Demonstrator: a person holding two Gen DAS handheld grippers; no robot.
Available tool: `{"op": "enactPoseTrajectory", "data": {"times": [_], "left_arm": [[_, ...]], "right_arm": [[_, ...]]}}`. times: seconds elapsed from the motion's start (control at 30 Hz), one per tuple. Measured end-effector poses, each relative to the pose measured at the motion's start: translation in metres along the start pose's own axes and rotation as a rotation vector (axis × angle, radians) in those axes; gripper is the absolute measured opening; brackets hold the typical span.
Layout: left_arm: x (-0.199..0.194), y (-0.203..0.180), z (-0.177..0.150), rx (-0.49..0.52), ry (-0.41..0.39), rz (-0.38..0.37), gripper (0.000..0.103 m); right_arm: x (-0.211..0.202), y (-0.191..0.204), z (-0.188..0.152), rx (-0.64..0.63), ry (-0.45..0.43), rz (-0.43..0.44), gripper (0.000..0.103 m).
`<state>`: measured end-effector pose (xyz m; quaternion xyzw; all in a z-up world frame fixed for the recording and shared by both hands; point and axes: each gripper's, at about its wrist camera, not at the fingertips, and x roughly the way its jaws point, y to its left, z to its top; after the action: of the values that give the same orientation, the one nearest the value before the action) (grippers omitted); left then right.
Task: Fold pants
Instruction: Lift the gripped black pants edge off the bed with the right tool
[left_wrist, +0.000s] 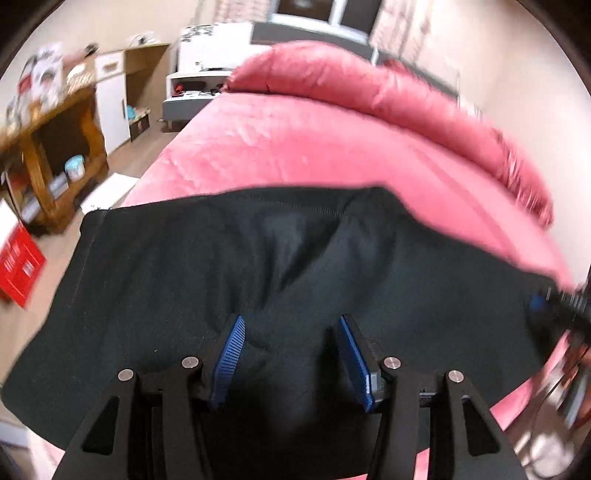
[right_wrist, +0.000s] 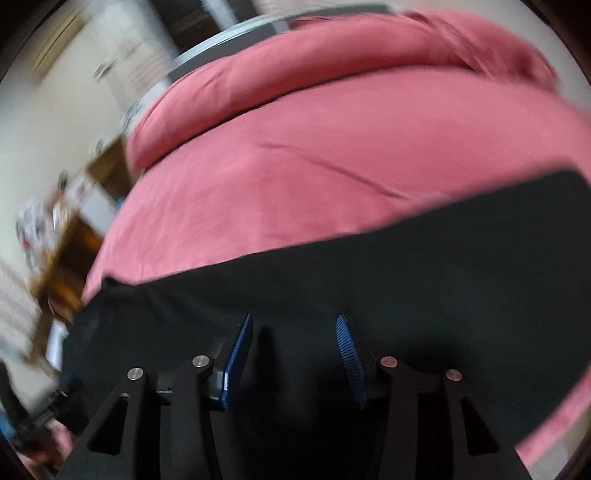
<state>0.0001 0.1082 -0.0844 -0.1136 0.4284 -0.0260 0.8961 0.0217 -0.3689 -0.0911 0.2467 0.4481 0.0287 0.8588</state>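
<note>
- Where both wrist views look down along the blue-padded fingers, black pants lie spread on a bed covered in pink bedding, near its foot edge.
- Left tool: jaws standing wide apart, pads either side of a raised fold of the black cloth; nothing pinched between them.
- Right tool: jaws likewise wide apart over the black cloth, holding nothing; whether the tips touch the fabric cannot be told.
- Pants, left view: far hem edge runs across mid-frame, with a stitched seam and a soft crease near the centre.
- Pants, right view: cloth fills the lower half, its far edge slanting up toward the right.
- Right tool also shows, blurred, at the right edge of the left view, at the side of the pants.
- Pink pillow roll: along the head of the bed.
- Wooden shelf unit: on the floor left of the bed, holding small items.
- Red box: on the floor, near the shelf unit.
- White cabinet: beyond the shelf unit, against the wall.
</note>
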Motion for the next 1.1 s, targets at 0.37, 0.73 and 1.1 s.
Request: {"op": "enactPoseTrajectory", "data": {"times": [0.37,0.73,1.1], "left_arm": [[0.006,0.006,0.009,-0.078,-0.033,-0.082,0.053],[0.024,0.003,-0.002,-0.032,-0.006,-0.044,0.054],[0.022,0.004,-0.005,-0.031,-0.014,-0.048,0.054]], "right_arm": [[-0.126,-0.179,0.01,0.469,-0.344,-0.248,0.049],[-0.128,-0.231,0.028,0.599,-0.387,-0.163,0.016],[-0.135,-0.235,0.004,0.663,-0.408,-0.208,0.06]]}}
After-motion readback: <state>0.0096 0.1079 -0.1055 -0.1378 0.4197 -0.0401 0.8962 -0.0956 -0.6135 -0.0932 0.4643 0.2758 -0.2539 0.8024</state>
